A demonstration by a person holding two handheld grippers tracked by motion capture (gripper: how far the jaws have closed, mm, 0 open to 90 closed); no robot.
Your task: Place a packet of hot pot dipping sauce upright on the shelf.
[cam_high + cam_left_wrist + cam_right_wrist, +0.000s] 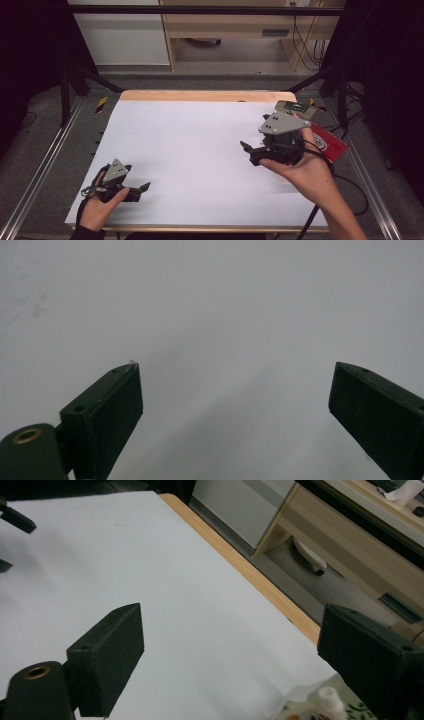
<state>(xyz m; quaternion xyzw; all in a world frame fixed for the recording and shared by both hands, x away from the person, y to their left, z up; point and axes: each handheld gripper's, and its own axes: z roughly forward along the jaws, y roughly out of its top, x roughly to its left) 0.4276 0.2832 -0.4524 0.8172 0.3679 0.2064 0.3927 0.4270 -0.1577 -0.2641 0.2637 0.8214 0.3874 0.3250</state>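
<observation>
Pouches lie at the table's far right edge: a red one (327, 142) and a green one (296, 107), just behind the right gripper (248, 152), whose jaws stand wide apart, holding nothing. Left gripper (235, 390) hovers near the front-left corner, equally spread and empty, over the white table (200, 145).

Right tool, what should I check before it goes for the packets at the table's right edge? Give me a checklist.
1. Right tool open and empty: ok.
2. Right tool pointed at the red packet: not ok, its jaws point away from it.
3. Spouted pouch centred between the jaws: not ok, it sits at the right gripper view's bottom edge.
4. Left tool out of the way: ok, open, far from the packets.
5. Red packet's full outline: cannot tell, the hand covers part.
</observation>
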